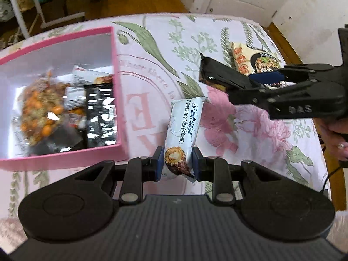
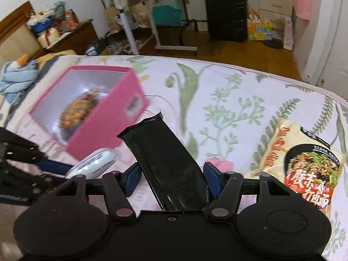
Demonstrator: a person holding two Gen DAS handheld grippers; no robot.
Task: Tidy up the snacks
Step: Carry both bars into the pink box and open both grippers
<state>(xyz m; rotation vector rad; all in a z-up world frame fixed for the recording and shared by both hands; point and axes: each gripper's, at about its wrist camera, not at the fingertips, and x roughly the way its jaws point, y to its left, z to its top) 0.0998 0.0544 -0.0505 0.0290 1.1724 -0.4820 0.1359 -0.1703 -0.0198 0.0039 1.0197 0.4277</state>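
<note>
Two snacks are off the floral cloth (image 1: 165, 43) at once, so your risk is a collision over the pink box (image 1: 65, 154). Your left gripper (image 1: 176, 163) pinches the white wafer-roll packet (image 1: 184, 128) by its bottom end only, so the long, unsupported wrapper could swing or slip out. Your right gripper (image 2: 171, 180) has its fingers clamped on a glossy black packet (image 2: 165, 156), whose slick film may slide. The box sits to the left, already holding a bag of orange-and-green nuts (image 1: 41, 108) and foil packs. The noodle packet (image 2: 304, 165) waits on the cloth, well apart from the box.
</note>
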